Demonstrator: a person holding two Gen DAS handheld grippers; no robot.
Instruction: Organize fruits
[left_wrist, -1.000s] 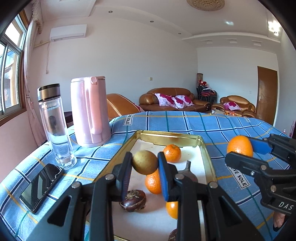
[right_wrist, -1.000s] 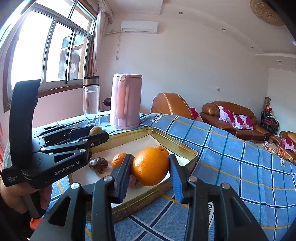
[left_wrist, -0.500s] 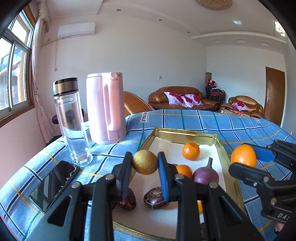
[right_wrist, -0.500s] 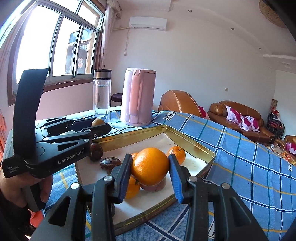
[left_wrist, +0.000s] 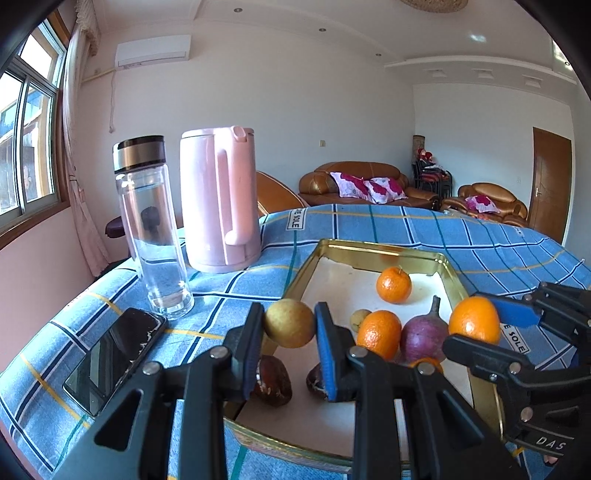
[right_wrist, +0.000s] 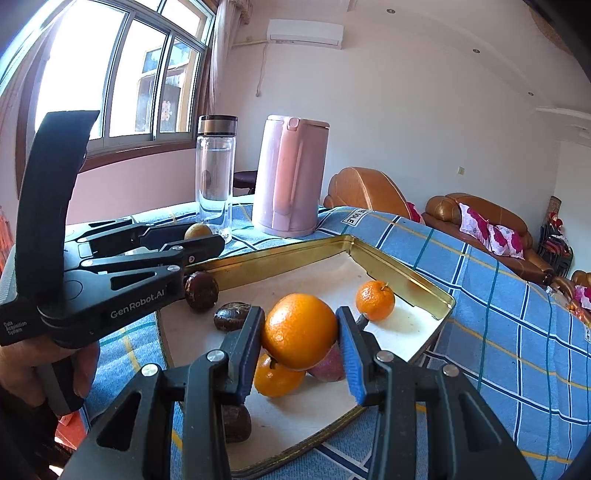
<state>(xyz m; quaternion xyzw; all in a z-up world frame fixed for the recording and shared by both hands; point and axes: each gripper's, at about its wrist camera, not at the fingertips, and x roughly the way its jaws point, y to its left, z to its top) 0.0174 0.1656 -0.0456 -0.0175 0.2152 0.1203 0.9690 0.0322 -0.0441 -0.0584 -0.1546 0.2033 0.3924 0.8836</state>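
Compared with the frame one second earlier, the left gripper (left_wrist: 289, 325) had drawn back toward the near-left corner of the gold tray (left_wrist: 373, 248). The glass bottle (left_wrist: 151, 229) and pink kettle (left_wrist: 218, 199) appeared larger and nearer the centre of the left wrist view. The phone (left_wrist: 112, 356) lay further in from the edge. More of the tray floor was exposed in both views.

The left gripper's jaws were clenched on a yellow-brown pear (left_wrist: 289, 324), one pad on each side, above the tray's near-left rim. The pear looked nearly round; its long axis and stem direction could not be determined.

The right gripper (right_wrist: 300, 332) clasped a large orange (right_wrist: 298, 331) between its blue pads, held above the fruit lying in the tray. The orange was round, with no readable axis.

On the tray floor lay a small tangerine (left_wrist: 393, 284) near the far end. Nearer were a second orange fruit (left_wrist: 378, 333) and a purple fruit (left_wrist: 423, 338), touching side by side. The purple fruit's stem pointed upward and toward the far end. Dark brown fruits (left_wrist: 271, 380) lay beneath the left gripper.
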